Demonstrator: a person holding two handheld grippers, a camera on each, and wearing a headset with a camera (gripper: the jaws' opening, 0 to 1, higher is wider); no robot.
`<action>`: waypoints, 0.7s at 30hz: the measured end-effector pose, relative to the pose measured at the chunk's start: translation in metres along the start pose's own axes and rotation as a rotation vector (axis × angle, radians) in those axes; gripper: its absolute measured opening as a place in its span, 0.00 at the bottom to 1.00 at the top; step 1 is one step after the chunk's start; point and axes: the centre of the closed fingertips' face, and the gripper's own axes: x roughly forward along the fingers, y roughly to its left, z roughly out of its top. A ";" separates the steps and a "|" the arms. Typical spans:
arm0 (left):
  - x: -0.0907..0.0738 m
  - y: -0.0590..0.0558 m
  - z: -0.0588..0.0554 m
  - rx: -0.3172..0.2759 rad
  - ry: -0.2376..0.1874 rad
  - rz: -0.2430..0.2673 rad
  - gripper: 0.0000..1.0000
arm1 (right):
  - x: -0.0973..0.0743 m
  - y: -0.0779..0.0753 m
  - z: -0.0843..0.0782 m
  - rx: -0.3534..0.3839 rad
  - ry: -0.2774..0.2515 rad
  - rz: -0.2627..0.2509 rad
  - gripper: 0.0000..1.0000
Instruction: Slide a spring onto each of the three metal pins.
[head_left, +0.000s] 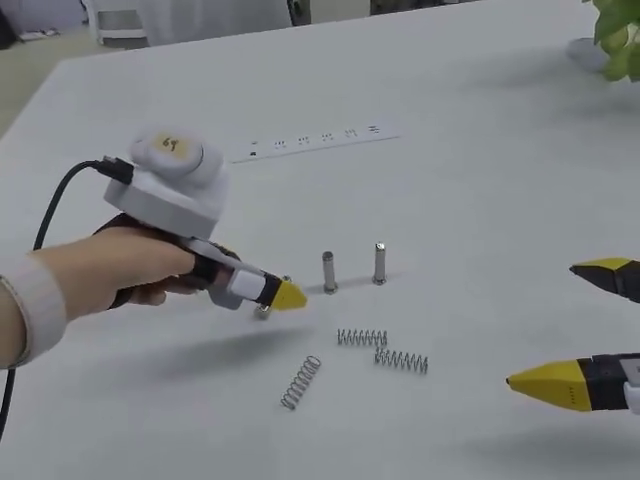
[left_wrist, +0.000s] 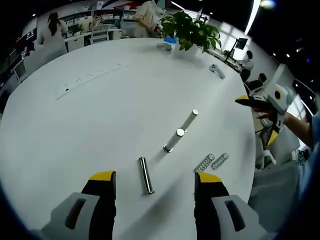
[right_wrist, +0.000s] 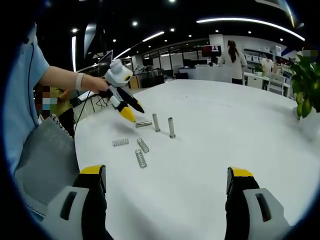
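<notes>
- white round bench (head_left: 480, 150) in an open office; a power strip (head_left: 315, 140) lies at the far side and a plant (head_left: 620, 40) stands at the far right edge.
- task things: two upright pins (head_left: 328, 272) stand side by side near the middle of the bench. a third, the fallen pin (left_wrist: 145, 175), lies on its side just beside them.
- three springs (head_left: 362, 338) lie loose on the bench on the near side of the pins, apart from one another; none is on a pin.
- step in hand (judgement): task at its start. the fallen pin looks like the first thing to deal with, either stood up or lifted so it can take a spring.
- left tongs (left_wrist: 155, 176): jaws wide apart, holding nothing. the fallen pin lies on the bench between the two tips, and i see no contact with either.
- right tongs (right_wrist: 167, 172): jaws wide apart and empty, hanging over bare bench to the right, well apart from springs and pins.
- next move calls for (judgement): closing the left jaws squarely across the thin round pin so it does not roll away, and bringing the right tongs in to the nearest spring.
</notes>
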 end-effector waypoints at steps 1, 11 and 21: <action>0.002 0.001 0.000 -0.006 0.006 0.001 0.58 | 0.000 0.000 -0.001 0.002 0.001 0.000 1.00; 0.009 0.005 0.002 -0.023 0.033 0.012 0.45 | 0.000 0.000 -0.005 0.015 0.005 -0.001 1.00; 0.016 0.011 0.000 -0.058 0.070 0.018 0.35 | 0.000 0.001 -0.005 0.015 0.003 0.002 0.99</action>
